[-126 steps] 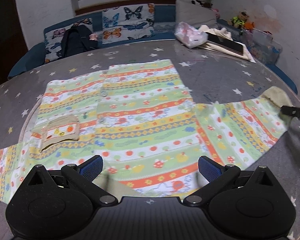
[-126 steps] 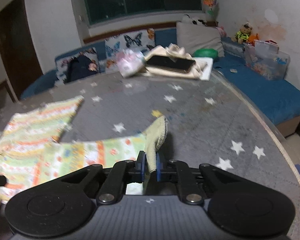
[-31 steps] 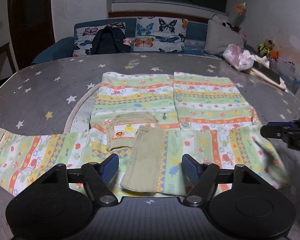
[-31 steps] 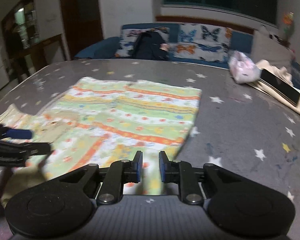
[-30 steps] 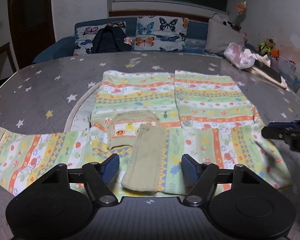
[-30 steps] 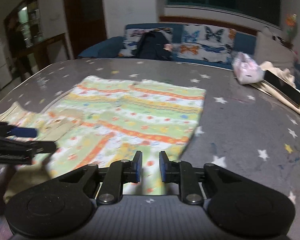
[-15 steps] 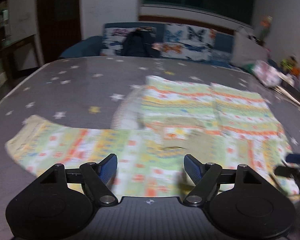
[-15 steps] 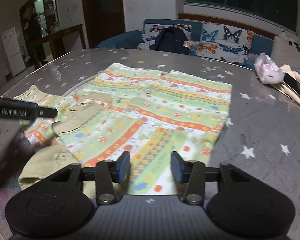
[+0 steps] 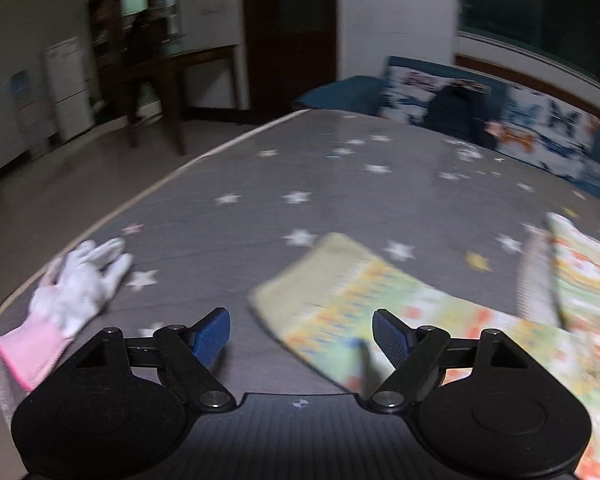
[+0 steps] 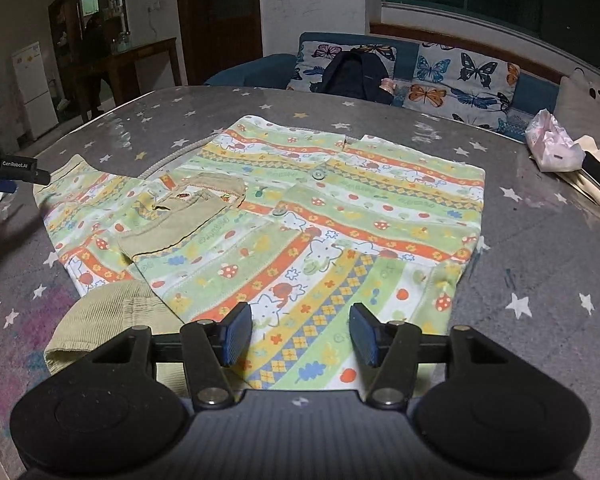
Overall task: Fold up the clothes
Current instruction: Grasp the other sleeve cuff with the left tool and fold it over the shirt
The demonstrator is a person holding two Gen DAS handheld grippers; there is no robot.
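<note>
The left gripper (image 9: pixel 301 334) points downward at a slant, its jaws set wide and opening further, the blue pads (image 9: pixel 210 336) facing each other with nothing pressed between them. Its view is blurred. In the right wrist view its black tip (image 10: pixel 16 168) shows at the far left edge, well apart from the right gripper.

The right gripper (image 10: pixel 299 336) also points downward at a slant. Its jaws stand about half apart and are opening; the blue pads (image 10: pixel 236 334) grip nothing, and neither pad presses on anything. No hand or sleeve shows in either view.
</note>
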